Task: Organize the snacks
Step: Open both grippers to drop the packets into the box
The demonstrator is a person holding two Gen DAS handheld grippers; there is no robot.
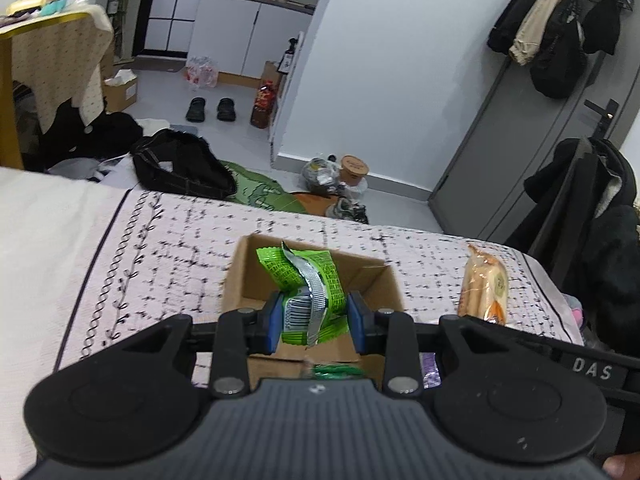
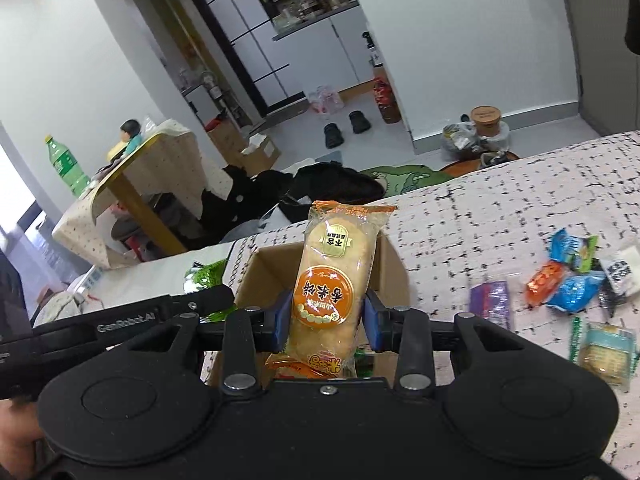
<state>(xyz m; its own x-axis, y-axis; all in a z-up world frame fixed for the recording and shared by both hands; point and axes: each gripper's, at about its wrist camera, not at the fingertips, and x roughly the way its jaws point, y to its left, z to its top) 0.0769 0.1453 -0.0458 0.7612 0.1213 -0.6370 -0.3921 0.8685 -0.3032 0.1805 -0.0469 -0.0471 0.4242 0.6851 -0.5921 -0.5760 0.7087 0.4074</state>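
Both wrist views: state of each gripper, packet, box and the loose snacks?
left gripper: shut on green packet
green packet: held over cardboard box
right gripper: shut on orange rice-cracker packet
orange rice-cracker packet: held upright over box
cardboard box: open on the patterned cloth
loose snacks: lying on the cloth, outside box

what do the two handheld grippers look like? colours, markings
Both match: black bodies with ribbed top plates, two round black discs, silver pivot bolts, blue finger pads. The left gripper and right gripper each appear in the other's view, showing white "DAS" and "GenRobot.AI" lettering.
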